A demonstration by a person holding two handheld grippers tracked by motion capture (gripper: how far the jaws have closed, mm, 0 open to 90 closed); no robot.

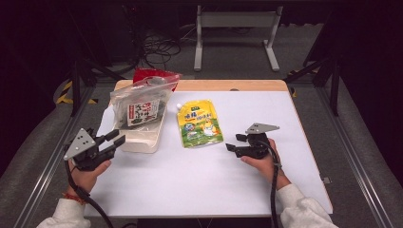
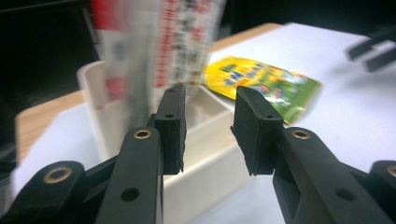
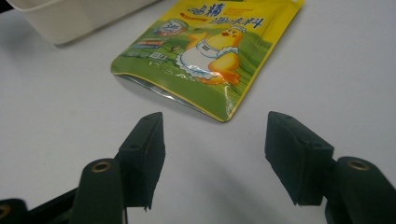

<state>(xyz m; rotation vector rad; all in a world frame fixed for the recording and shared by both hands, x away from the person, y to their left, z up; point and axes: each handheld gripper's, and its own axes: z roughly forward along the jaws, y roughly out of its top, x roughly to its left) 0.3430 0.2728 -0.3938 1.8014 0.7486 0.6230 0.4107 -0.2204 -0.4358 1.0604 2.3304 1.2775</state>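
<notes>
We have one bag in bin; yellow pouch on table, unpicked. Left gripper & right gripper: jaws spread, empty.

The high view looked forward and down over the whole bench. Both gripper views sat low and close, sharing the yellow pouch at mid-frame.

On the counter I see the tub at the left with a packet standing in it, and the pouch lying flat just to its right. My left gripper sits left of the tub, near its front corner. My right gripper sits right of the pouch, near its front edge.
</notes>
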